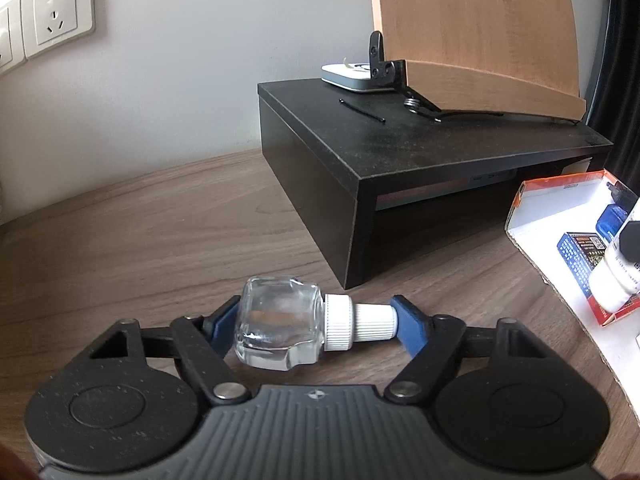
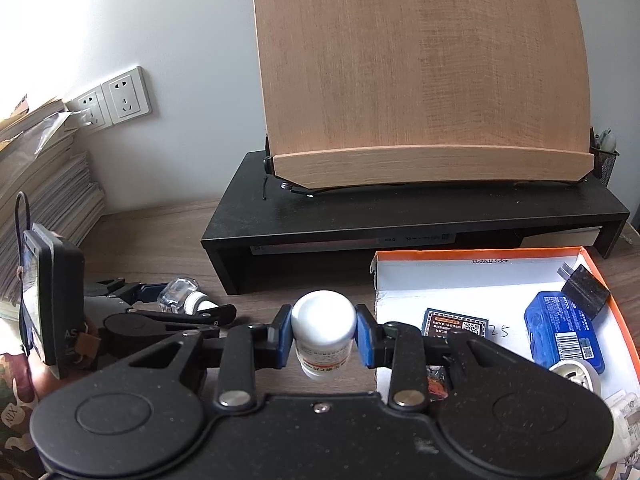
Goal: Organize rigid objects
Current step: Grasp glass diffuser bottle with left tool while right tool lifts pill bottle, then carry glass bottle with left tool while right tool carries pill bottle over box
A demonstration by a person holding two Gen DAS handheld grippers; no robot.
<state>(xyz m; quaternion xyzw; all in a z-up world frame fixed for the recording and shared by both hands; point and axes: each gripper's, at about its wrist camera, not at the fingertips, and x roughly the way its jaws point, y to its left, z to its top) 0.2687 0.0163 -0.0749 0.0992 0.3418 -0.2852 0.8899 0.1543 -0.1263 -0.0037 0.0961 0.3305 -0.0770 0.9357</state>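
- Clear glass bottle [image 1: 276, 330] with a white ribbed cap lies on its side on the wooden tabletop [image 1: 160, 232], left gripper [image 1: 308, 326] pinching it end to end; likely heavy, slick and breakable.
- White plastic bottle [image 2: 323, 326] hangs clamped in the right gripper [image 2: 323, 334], gripped across its smooth sides; probably light and stiff.
- Orange-rimmed box [image 2: 480, 254] waits at right.

Left gripper [image 1: 316, 326] held a small clear glass bottle with a white ribbed cap [image 1: 280, 328] sideways between its blue pads, cap to the right, over the brown wood-grain desk [image 1: 140, 232]. Black monitor riser [image 1: 400, 148] stood farther back. Orange-edged white cardboard box [image 1: 560, 196] lay at right.
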